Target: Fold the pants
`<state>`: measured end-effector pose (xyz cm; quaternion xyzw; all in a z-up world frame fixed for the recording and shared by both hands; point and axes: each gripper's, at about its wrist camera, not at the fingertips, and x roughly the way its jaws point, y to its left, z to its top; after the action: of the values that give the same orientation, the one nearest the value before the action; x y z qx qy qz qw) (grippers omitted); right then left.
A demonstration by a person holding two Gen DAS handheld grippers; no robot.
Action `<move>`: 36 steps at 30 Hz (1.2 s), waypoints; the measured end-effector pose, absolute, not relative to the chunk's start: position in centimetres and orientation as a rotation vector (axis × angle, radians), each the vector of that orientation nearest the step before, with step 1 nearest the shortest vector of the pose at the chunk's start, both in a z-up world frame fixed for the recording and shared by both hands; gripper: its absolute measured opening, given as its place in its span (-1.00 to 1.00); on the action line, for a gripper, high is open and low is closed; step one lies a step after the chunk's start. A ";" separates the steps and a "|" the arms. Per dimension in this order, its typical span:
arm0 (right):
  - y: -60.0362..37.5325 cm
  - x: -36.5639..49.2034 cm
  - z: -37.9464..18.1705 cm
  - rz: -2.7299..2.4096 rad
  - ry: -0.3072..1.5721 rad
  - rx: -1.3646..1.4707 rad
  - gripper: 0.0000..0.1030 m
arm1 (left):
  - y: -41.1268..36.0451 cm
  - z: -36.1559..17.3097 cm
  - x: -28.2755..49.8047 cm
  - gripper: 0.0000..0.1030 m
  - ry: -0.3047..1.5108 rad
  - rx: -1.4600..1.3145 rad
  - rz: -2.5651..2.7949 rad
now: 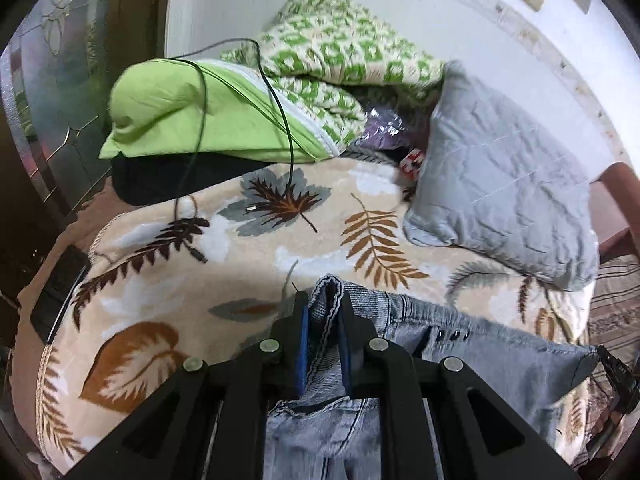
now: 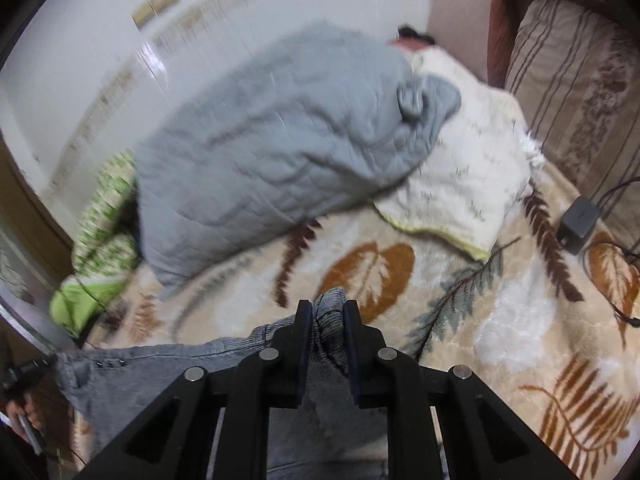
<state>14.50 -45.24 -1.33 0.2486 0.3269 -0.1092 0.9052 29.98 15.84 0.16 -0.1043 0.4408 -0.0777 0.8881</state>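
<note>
Grey jeans held at the waistband by both grippers over a leaf-print blanket.

The jeans (image 1: 500,360) stretch across the near edge of the blanket (image 1: 248,264), the waistband pulled taut between the two tools. The left gripper (image 1: 324,312) has its jaws pinched on one bunched corner of the waistband; the right gripper (image 2: 327,320) has its jaws clamped on the other corner, the denim rising between them. Just beyond the jeans, a grey quilted pillow (image 1: 504,184) lies on the blanket. Far left sit a lime-green pillow (image 1: 200,116) and a green-patterned quilt (image 1: 340,48), with a black cable (image 1: 280,112) draped over them. A cream pillow (image 2: 472,176) lies to the right.
</note>
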 end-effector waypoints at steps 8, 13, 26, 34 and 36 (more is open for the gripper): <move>-44.2 4.2 0.2 -0.173 0.595 0.578 -0.68 | 19.7 0.9 20.7 -0.75 0.864 -0.250 -0.227; -43.8 -2.5 -2.5 -0.169 0.639 0.614 -0.68 | 21.9 -1.2 15.3 -0.76 0.897 -0.256 -0.232; -44.1 -9.9 -10.5 -0.131 1.032 0.665 -0.61 | 24.1 -9.8 9.5 -0.71 1.129 -0.183 -0.142; -45.8 -10.0 -5.5 -0.176 0.863 0.636 0.48 | 26.2 -8.2 8.5 -0.69 1.102 -0.136 -0.014; -45.9 -9.1 -4.5 -0.203 0.813 0.626 0.51 | 26.3 -7.0 8.5 -0.69 1.067 -0.150 -0.014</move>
<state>-9.14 -45.89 -4.48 0.2990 0.3883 -0.0971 0.8663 8.51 26.28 -7.03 -0.0713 0.5081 -0.0067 0.8583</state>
